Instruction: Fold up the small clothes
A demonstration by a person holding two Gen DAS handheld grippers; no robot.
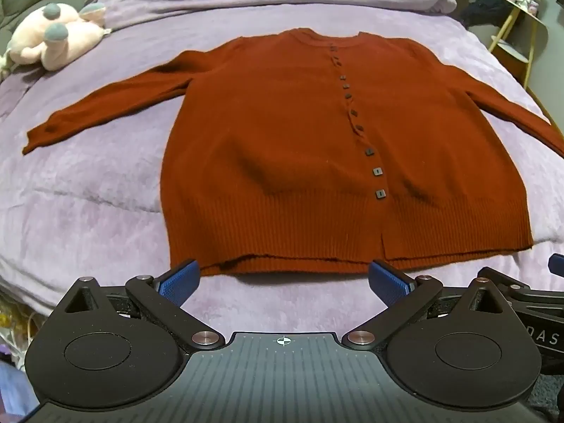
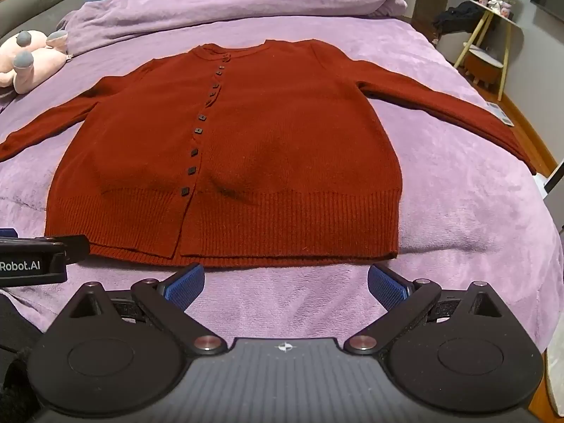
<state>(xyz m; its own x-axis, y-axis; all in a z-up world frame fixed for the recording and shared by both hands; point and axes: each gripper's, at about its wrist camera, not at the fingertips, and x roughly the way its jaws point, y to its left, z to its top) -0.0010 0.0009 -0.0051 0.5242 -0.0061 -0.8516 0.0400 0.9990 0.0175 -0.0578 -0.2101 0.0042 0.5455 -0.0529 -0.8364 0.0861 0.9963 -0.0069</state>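
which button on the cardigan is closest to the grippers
The lowest square button, just above the ribbed hem of the cardigan. The other buttons run up the placket toward the collar, each farther away.

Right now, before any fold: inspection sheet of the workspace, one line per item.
Surface: purple blanket over the bed, lightly rumpled.
Job's things: rust-red cardigan flat, buttoned, sleeves spread, hem nearest the grippers.
Clutter: pink plush toy far left; bunched purple duvet behind the collar.
Grippers: left gripper and right gripper both open, empty, just short of the hem.
Cables: nothing seen.
Surroundings: yellow-legged side table at right.
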